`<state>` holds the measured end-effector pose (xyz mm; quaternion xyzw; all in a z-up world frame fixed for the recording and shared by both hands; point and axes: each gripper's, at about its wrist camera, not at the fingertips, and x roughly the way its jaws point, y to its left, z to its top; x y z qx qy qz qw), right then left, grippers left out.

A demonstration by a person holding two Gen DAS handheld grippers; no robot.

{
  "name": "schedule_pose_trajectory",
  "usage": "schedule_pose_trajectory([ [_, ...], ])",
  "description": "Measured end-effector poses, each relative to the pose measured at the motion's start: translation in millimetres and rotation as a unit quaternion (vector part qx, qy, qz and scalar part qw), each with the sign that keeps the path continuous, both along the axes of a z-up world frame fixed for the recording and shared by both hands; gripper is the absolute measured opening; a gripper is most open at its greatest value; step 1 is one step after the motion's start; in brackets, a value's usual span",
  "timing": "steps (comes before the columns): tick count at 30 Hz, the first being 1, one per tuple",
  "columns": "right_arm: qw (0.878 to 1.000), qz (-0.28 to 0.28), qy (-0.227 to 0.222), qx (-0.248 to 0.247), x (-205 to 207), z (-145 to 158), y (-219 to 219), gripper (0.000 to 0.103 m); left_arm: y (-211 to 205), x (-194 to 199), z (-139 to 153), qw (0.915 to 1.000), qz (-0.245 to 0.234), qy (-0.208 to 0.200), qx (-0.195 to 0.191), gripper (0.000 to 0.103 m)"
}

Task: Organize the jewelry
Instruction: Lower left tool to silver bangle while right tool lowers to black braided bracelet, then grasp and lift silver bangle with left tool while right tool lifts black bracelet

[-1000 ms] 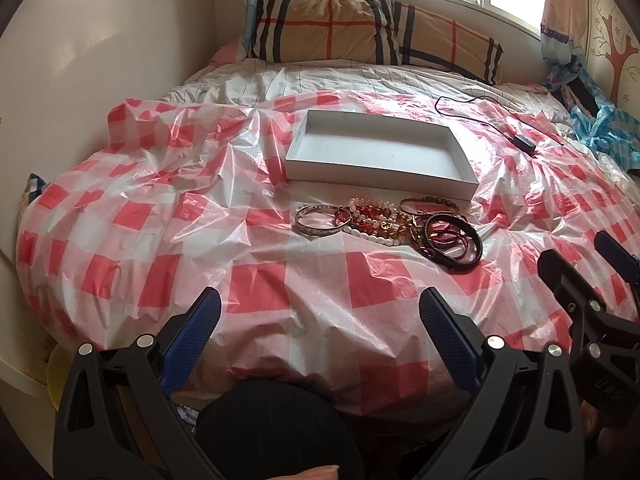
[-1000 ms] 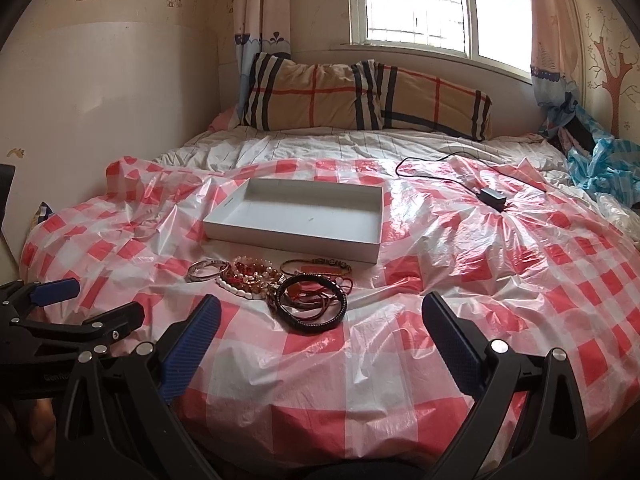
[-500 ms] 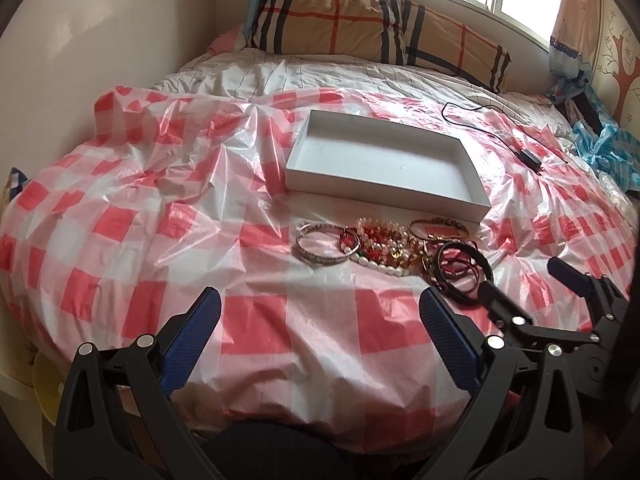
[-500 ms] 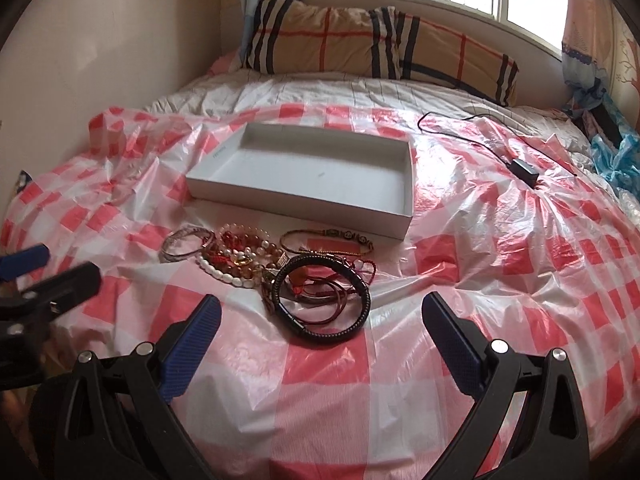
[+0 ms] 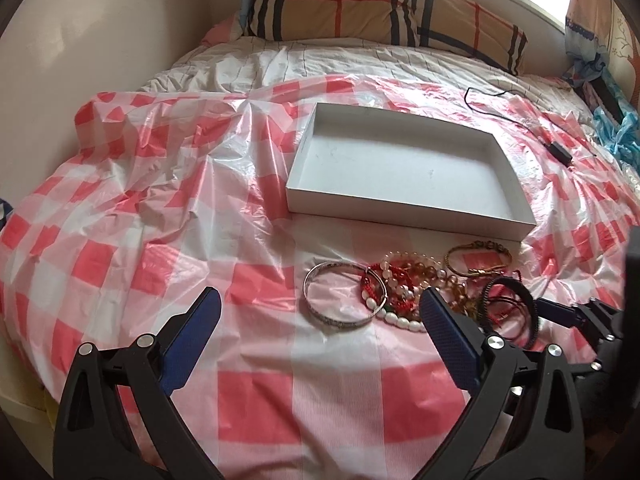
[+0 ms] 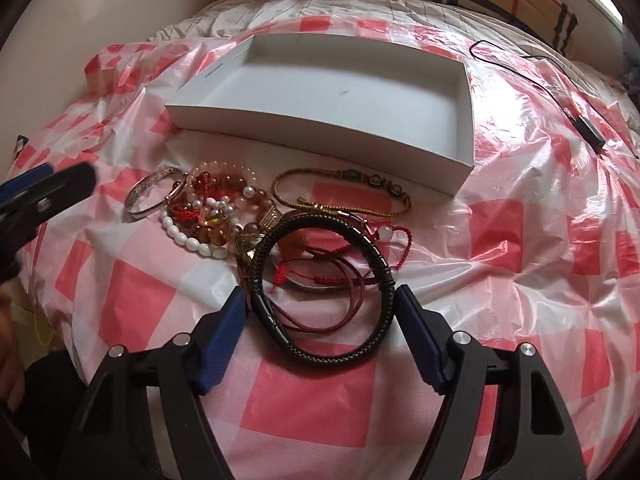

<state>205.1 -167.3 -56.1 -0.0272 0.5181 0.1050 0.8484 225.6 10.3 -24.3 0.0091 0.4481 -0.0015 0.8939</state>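
Jewelry pile lies on red-checked plastic sheet, just in front of white box, apart from it. Your left gripper hangs with jaws spread wide, nothing between, silver bangle just ahead. Your right gripper straddles black braided bracelet; jaws just closing in, blue pads flank the loop, not yet pressing.

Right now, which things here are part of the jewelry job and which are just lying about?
Job: black bracelet, silver bangle, bead bracelets, gold cord bracelet, white box.
Lying about: plaid pillow, black cable, checked sheet.
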Motion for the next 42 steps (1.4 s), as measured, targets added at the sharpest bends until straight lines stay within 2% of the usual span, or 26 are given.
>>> schedule_pose_trajectory([
  [12,0.998,-0.032,-0.026,0.046,-16,21,-34,0.07,-3,47,-58,0.9967,-0.027,0.076,0.005,0.095],
  [17,0.998,-0.026,-0.017,0.048,-17,18,-36,0.07,-7,46,-60,0.9968,-0.039,0.069,0.009,0.095],
  [22,1.0,-0.017,-0.002,0.027,-15,11,-37,0.074,-11,43,-58,0.9966,-0.051,0.065,0.006,0.086],
  [25,1.0,-0.014,-0.002,0.014,-14,8,-38,0.089,-11,42,-58,0.9964,-0.051,0.067,0.003,0.086],
  [29,1.0,0.001,0.008,0.003,-12,2,-35,0.09,-7,45,-61,0.9963,-0.045,0.072,-0.008,0.089],
  [31,1.0,0.009,0.014,0.008,-10,-1,-36,0.083,-5,46,-62,0.996,-0.048,0.073,-0.018,0.088],
  [32,1.0,0.013,0.015,0.012,-10,-1,-36,0.072,-4,46,-62,0.9957,-0.05,0.074,-0.025,0.081],
  [33,1.0,0.012,0.014,0.01,-10,-1,-36,0.068,-3,46,-61,0.9951,-0.055,0.073,-0.037,0.07],
  [35,1.0,0.015,0.012,0.014,-12,1,-36,0.066,-1,46,-61,0.9945,-0.058,0.074,-0.046,0.064],
  [37,1.0,0.014,0.007,0.017,-16,4,-36,0.064,0,45,-60,0.9942,-0.06,0.074,-0.05,0.064],
  [38,1.0,0.012,0.003,0.02,-17,6,-37,0.059,1,45,-58,0.9941,-0.061,0.071,-0.056,0.063],
  [39,1.0,0.006,-0.002,0.022,-19,8,-40,0.033,2,44,-56,0.9937,-0.062,0.069,-0.062,0.063],
  [40,1.0,0.002,-0.002,0.025,-20,10,-41,0.024,2,42,-55,0.9936,-0.063,0.068,-0.066,0.063],
  [42,0.999,-0.003,0.003,0.04,-19,11,-46,0.026,4,41,-53,0.9937,-0.062,0.064,-0.067,0.063],
])
